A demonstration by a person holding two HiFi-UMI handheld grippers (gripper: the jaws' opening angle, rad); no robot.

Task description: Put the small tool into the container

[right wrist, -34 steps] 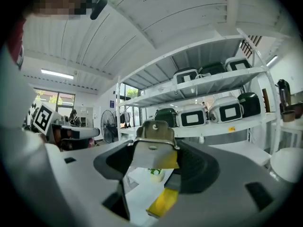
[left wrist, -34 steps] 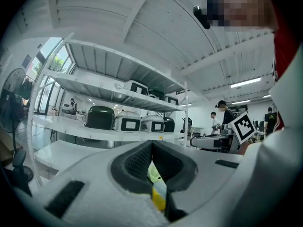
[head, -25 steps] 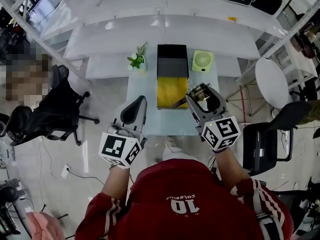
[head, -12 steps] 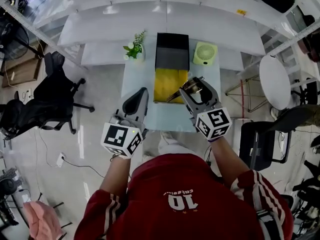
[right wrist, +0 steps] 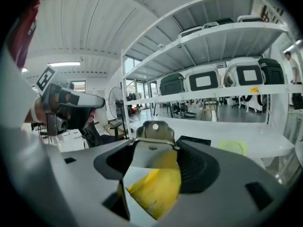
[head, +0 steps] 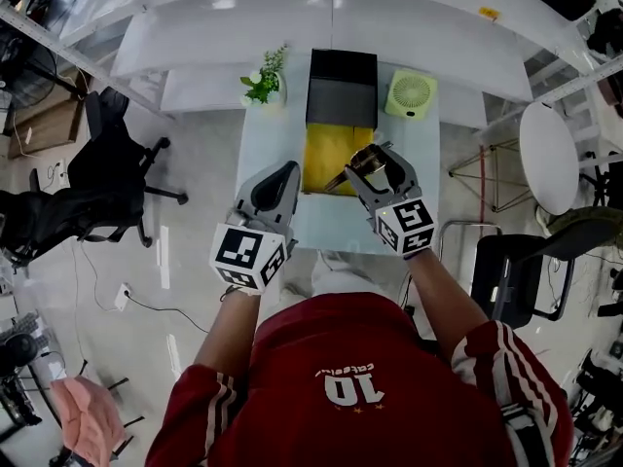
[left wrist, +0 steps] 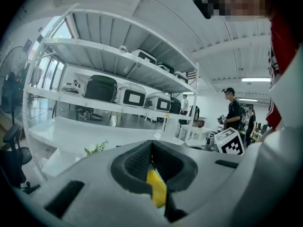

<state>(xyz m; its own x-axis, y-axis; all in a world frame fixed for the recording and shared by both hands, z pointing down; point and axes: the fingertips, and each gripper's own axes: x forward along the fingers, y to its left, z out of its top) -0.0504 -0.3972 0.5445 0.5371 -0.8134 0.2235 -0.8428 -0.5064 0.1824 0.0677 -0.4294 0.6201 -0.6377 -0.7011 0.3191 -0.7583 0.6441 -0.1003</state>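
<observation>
My right gripper point(head: 368, 163) is shut on a small metal tool point(head: 343, 175), a flat scraper-like blade with a hole at its end. It hangs over the right edge of the yellow mat point(head: 324, 149). In the right gripper view the tool point(right wrist: 152, 135) stands between the pads and mirrors the yellow. The black open container point(head: 342, 88) stands just beyond the mat, at the back of the small table point(head: 268, 144). My left gripper point(head: 281, 175) is shut on nothing, left of the mat; its pads point(left wrist: 137, 162) meet, with yellow showing below them.
A small potted plant point(head: 263, 80) stands at the table's back left and a green fan point(head: 407, 93) at its back right. White shelving runs behind the table. Office chairs point(head: 117, 159) stand on the floor to the left and right.
Both grippers have edged forward and a little toward the mat. The right one still holds the tool; the left one stays shut.
</observation>
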